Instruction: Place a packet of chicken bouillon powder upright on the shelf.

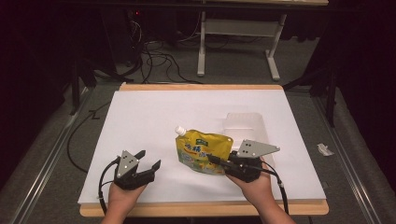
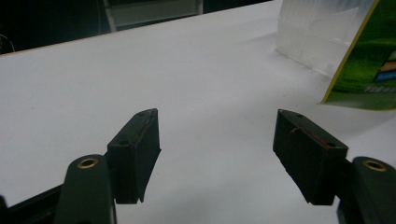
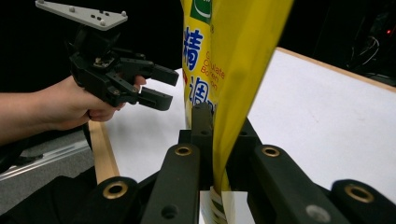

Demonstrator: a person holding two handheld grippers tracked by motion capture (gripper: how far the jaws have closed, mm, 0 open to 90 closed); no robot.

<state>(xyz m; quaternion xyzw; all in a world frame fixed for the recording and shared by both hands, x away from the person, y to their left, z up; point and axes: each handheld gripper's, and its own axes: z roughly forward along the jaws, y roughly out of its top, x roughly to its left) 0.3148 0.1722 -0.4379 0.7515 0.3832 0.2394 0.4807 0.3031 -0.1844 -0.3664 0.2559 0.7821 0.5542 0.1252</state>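
Black jaws of the right gripper [image 3: 212,140] are rising closest to the lens in the right gripper view, pinching shut on the lower edge of a yellow and green spouted plastic drink pouch [image 3: 224,60]. That pouch is running out of the top of that view, so its cap and upper half are being cut off there, and the print on it is showing only in part. In the high view the right gripper [image 1: 215,160] is gripping the pouch [image 1: 201,150] by its lower right corner, the white spout pointing up and left; whether the pouch is resting on the white sheet covering the wooden table [image 1: 154,116] or hanging just above it is hard to make out.

Well apart to the left, the left gripper [image 1: 148,158] is hovering with its jaws standing wide and nothing between them; in the left gripper view [image 2: 217,140] only bare white sheet is lying between the pads.

Behind the pouch, a clear plastic tray [image 1: 245,126] is fading into the sheet, its edges barely readable.
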